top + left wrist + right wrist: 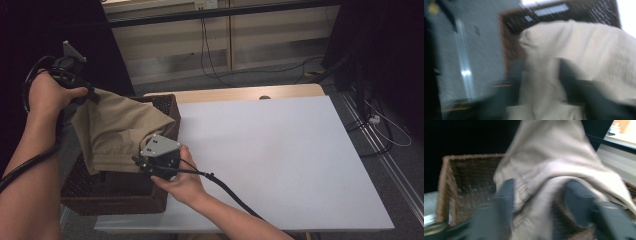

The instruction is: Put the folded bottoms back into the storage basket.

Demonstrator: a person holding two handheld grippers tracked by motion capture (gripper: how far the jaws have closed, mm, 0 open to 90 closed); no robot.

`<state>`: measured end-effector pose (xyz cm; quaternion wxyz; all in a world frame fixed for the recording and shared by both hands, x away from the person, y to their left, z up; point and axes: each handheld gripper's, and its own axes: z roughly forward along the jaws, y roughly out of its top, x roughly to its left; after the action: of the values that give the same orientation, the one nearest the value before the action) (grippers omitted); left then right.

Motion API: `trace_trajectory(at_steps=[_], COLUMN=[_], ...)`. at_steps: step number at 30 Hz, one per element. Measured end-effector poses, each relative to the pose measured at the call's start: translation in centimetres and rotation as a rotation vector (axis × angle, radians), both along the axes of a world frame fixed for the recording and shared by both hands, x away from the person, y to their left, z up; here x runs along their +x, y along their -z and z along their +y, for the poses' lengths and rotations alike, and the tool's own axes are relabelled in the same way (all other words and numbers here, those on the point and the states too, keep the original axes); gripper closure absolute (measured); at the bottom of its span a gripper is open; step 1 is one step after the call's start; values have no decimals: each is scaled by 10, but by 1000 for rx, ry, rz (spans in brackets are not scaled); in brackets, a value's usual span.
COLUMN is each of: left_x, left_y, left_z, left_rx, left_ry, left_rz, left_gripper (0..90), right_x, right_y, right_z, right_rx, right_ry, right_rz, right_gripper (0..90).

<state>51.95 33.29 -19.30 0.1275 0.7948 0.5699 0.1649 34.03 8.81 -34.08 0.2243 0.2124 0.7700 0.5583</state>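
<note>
A beige cloth [120, 130] hangs half out of a dark wicker basket [115, 205] at the table's left edge. My left gripper [91, 95] is raised above the basket's far left corner, shut on the cloth's top corner, and holds it up. In the blurred left gripper view the cloth [586, 50] is bunched between the jaws of the left gripper [541, 85]. My right gripper [137, 161] is at the cloth's lower edge over the basket. In the right gripper view, that gripper [539, 195] has its jaws wide apart on either side of a hanging fold of the cloth [554, 150].
The white table top [280, 150] stretches to the right of the basket. The basket's woven inside [466, 172] shows behind the fold. Cables lie on the floor beyond the table's far edge, near a wooden cabinet [250, 35].
</note>
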Motion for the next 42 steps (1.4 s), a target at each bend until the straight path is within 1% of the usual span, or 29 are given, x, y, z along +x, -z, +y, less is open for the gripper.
trace_trajectory(at_steps=[1,2,3,4,5,6,8,12,14,16,18,21,23,27,29,32,35,36,38,42], left_x=[-1,-1,-1,-2,-3,-4,-6,-8,-9,-10,-10,-12,-13,-16,-17,-20,-24,-26,-30,-36], left_y=[4,5,8,9,11,12,14,18,20,21,21,21,21,23,25,27,30,31,33,39], left_z=[-1,-1,-1,-1,-1,-1,-1,-4,-6,-9,-12,-17,-19,-22,-25,-28,-33,-35,-39,-47], left_rx=[0,-16,-29,-32,-29,-33,-49,-69,-77,-90,-98,-101,-107,-125,-129,-135,-155,-155,-170,-200], left_ry=[9,8,9,15,28,27,41,48,55,66,70,93,100,117,118,137,155,167,180,213], left_rz=[18,26,24,20,19,16,-1,3,-3,-11,-20,-34,-45,-42,-42,-50,-60,-63,-81,-99], left_gripper=[399,382,360,321,302,293,270,228,221,216,211,203,199,192,189,186,181,181,179,175], right_x=[0,0,0,2,2,3,4,6,7,8,8,8,8,9,9,9,9,9,8,5], right_y=[-2,-5,-7,-10,-12,-13,-15,-15,-14,-12,-11,-9,-8,-5,-3,-1,2,3,5,11], right_z=[-2,-8,-12,-18,-21,-25,-35,-51,-59,-66,-72,-80,-86,-97,-104,-113,-122,-126,-133,-150], right_rx=[-12,-16,-4,19,26,29,16,8,9,1,-1,-11,-13,-17,-15,-23,-30,-30,-29,-35], right_ry=[14,30,31,29,29,30,33,37,31,44,38,45,53,53,57,64,67,71,78,100], right_rz=[-4,-7,0,18,31,36,30,49,55,55,61,59,60,70,73,82,87,90,96,106], right_gripper=[360,363,361,350,336,328,297,266,258,256,250,241,238,231,228,222,219,218,217,216])
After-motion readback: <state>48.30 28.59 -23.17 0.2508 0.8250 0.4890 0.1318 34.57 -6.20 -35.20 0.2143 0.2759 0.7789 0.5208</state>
